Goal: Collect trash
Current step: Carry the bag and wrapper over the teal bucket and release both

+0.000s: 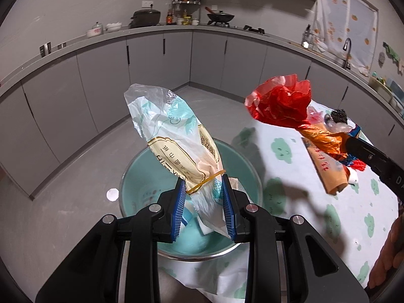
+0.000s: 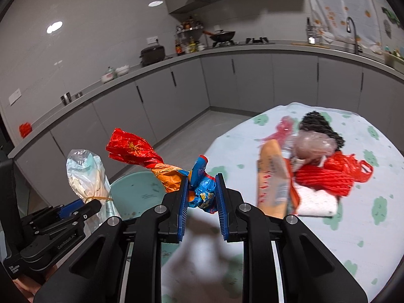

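The left tool (image 1: 203, 199) is closed on a white printed bag (image 1: 176, 136), above the teal bin (image 1: 242, 166). The right tool (image 2: 202, 197) clamps a twisted red-orange wrapper (image 2: 141, 154). Beyond it to the right, a trash pile (image 2: 310, 166) lies on the surface (image 2: 366, 227).

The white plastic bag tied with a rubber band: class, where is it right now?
The white plastic bag is clamped in the left gripper, held above the teal bin, left of the table.

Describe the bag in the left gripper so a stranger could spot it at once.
Find the teal bin beside the cloud-print table. Above it, the left gripper clamps a pale printed plastic bag. A yellow rubber band cinches it, unlike the red wrapper nearby.
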